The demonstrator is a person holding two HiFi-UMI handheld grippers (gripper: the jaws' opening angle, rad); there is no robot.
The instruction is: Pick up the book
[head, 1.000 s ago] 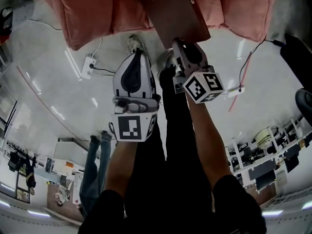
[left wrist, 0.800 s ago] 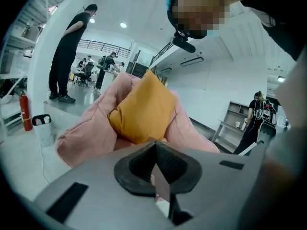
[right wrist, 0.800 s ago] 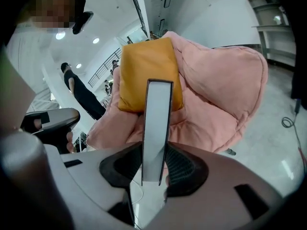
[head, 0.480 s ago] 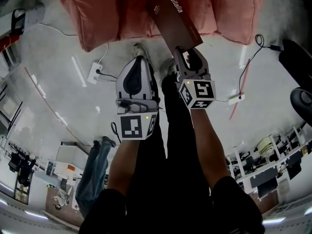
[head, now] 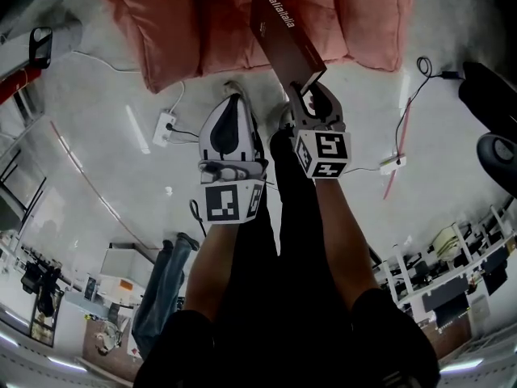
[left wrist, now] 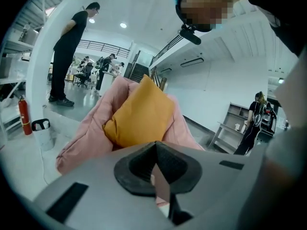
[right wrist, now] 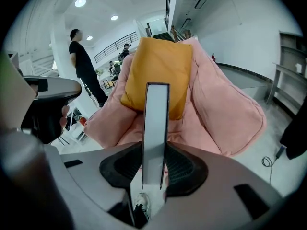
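Observation:
A dark brown book (head: 284, 32) with white lettering on its spine hangs in the air, its near end clamped in my right gripper (head: 311, 90). Seen from the right gripper view, the book's pale page edge (right wrist: 156, 123) stands upright between the two black pads (right wrist: 184, 169), which press on both covers. My left gripper (head: 232, 102) hovers just left of the right one, apart from the book. In the left gripper view its jaws (left wrist: 156, 166) meet with nothing between them.
A big pink beanbag (head: 182, 23) with an orange cushion (right wrist: 158, 66) lies on the floor ahead. A white power strip (head: 166, 126) and cables (head: 404, 120) lie on the grey floor. A black chair (head: 491, 95) stands at right. People stand far off (left wrist: 67, 42).
Both grippers have risen together. The book has rolled in the right gripper, from showing its broad cover to showing its spine, and sits higher over the beanbag.

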